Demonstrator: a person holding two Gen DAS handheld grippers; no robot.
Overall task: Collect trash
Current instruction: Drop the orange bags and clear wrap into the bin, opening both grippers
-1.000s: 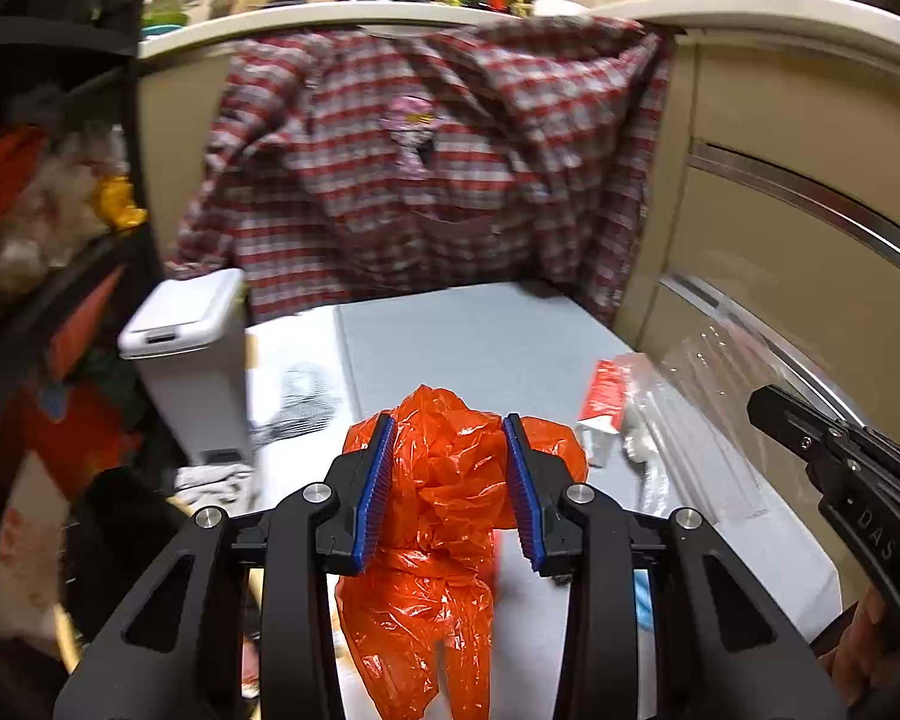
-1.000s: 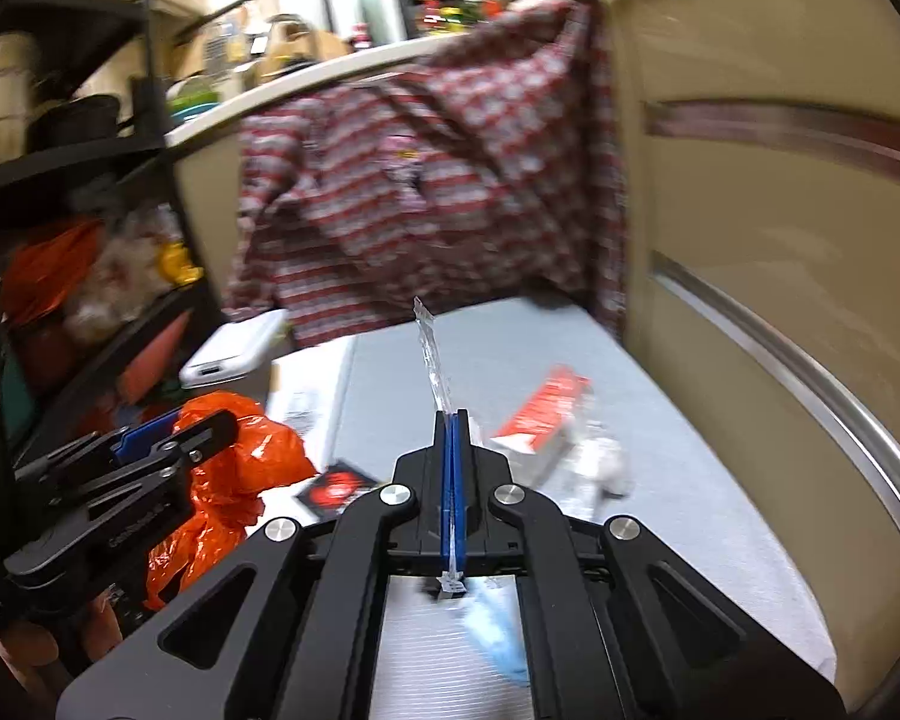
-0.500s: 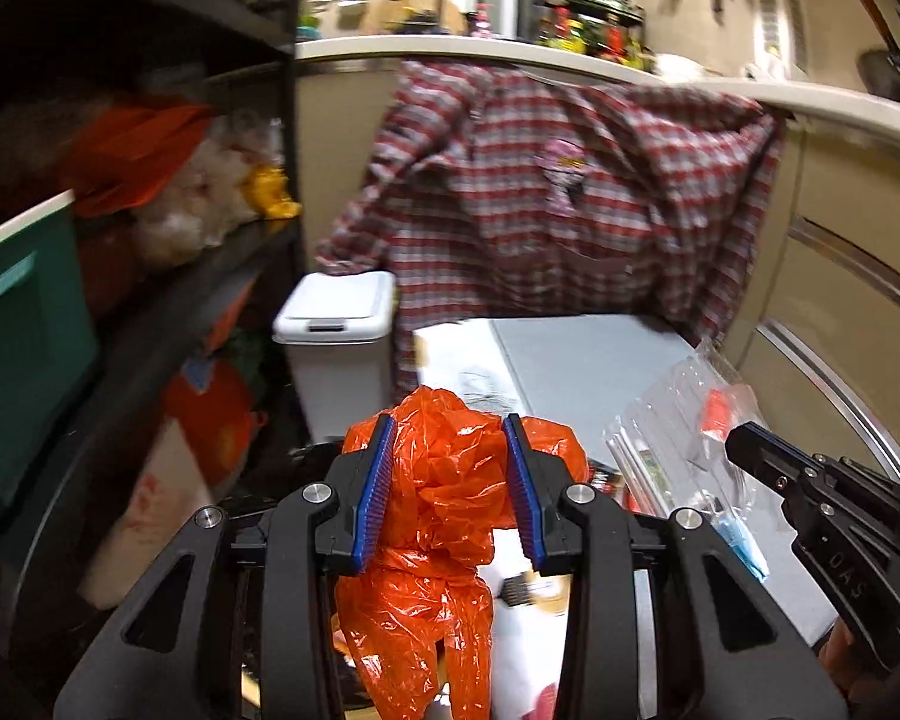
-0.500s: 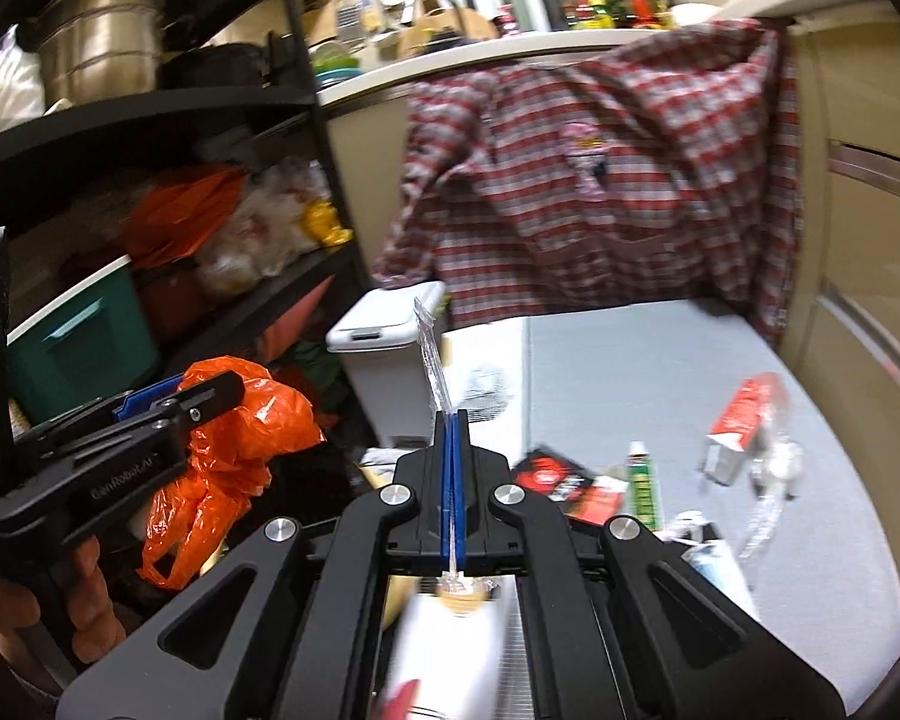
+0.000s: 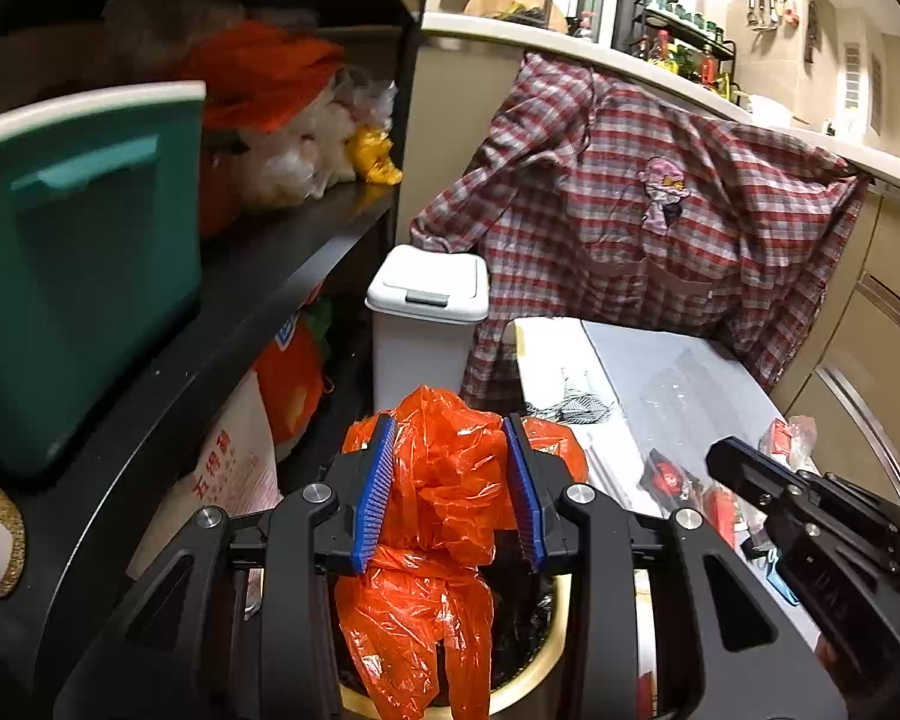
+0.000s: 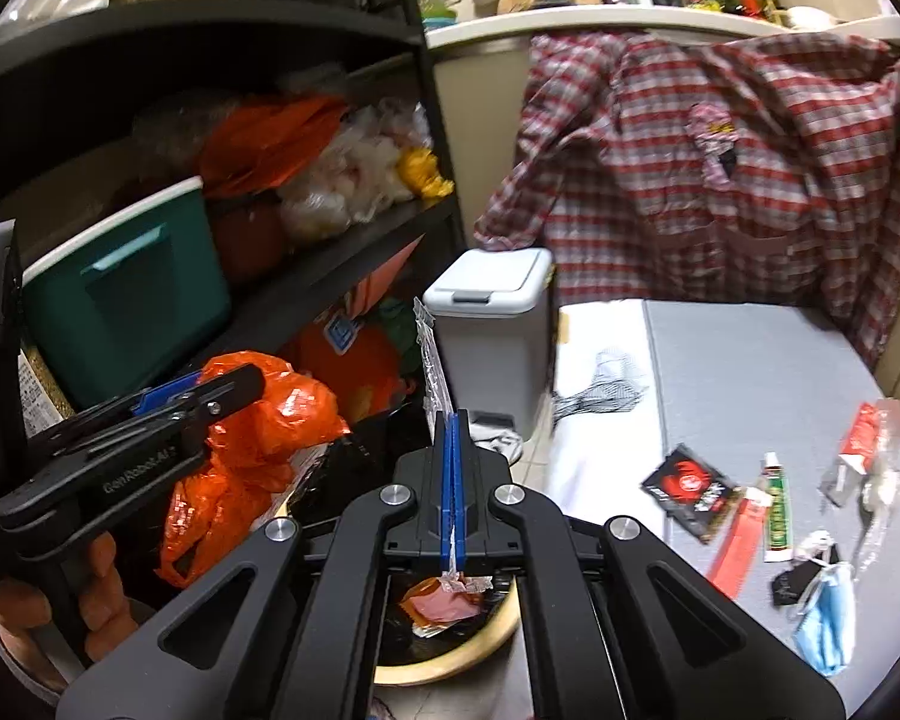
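My left gripper (image 5: 449,480) is shut on a crumpled orange plastic bag (image 5: 438,516), which hangs down between its blue pads over a round bin with a cream rim (image 5: 540,669) and a black liner. In the right wrist view the same orange bag (image 6: 240,450) shows at the left, held by the left gripper (image 6: 210,396). My right gripper (image 6: 453,426) is shut on a thin clear plastic wrapper (image 6: 431,360) that sticks up from its pads. Below it lies the open bin (image 6: 486,639) with red and clear wrappers inside.
A white lidded bin (image 6: 492,324) stands by a dark shelf unit (image 6: 306,276) holding a teal tub (image 6: 120,300) and bags. On the grey mat (image 6: 750,372) lie a black-red packet (image 6: 687,489), a tube (image 6: 774,507), a blue mask (image 6: 825,624). A plaid shirt (image 6: 720,168) hangs behind.
Both grippers have swung left from over the grey mat to the shelf side, keeping the orange bag and the clear wrapper. The round bin has come into view beneath them.
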